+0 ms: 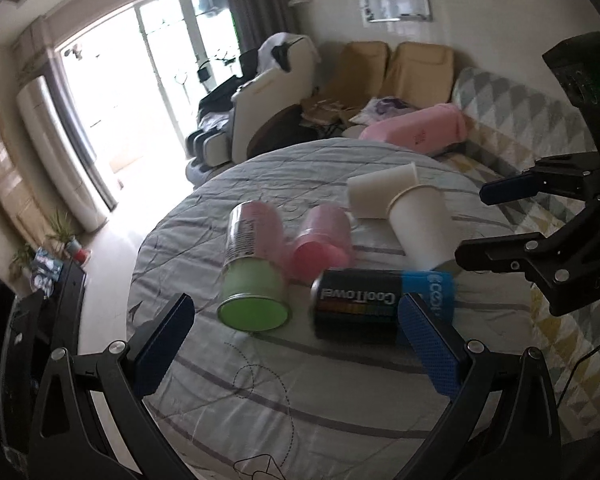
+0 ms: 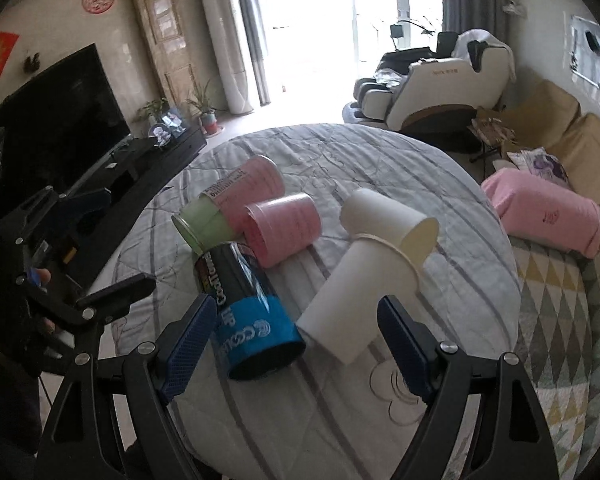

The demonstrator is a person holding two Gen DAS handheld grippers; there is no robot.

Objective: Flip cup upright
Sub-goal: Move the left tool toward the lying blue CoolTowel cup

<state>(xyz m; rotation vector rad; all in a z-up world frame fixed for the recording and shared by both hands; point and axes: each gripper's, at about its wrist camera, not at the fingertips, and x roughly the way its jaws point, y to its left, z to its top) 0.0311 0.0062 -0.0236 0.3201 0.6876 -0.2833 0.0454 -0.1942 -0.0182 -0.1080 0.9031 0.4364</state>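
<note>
Several containers lie on their sides on a round table with a grey quilted cover point(image 1: 260, 400) point(image 2: 340, 420). Two white paper cups point(image 1: 418, 226) point(image 2: 358, 296) lie together, one point(image 2: 384, 212) behind the other. A pink cup point(image 1: 324, 242) point(image 2: 286, 226), a pink-and-green can point(image 1: 254, 268) point(image 2: 236, 196) and a black-and-blue CoolTowel can point(image 1: 376, 302) point(image 2: 248, 312) lie beside them. My left gripper point(image 1: 296, 344) is open, near the green can and the black can. My right gripper point(image 2: 296, 348) is open, just before the black can and the near white cup; it also shows in the left wrist view point(image 1: 496, 226).
A sofa with a patterned cover point(image 1: 532, 128) and a pink pillow point(image 2: 548, 212) stand to the right of the table. A massage chair point(image 2: 432, 92) and a bright window are beyond it. A TV on a dark stand point(image 2: 60, 120) is to the left.
</note>
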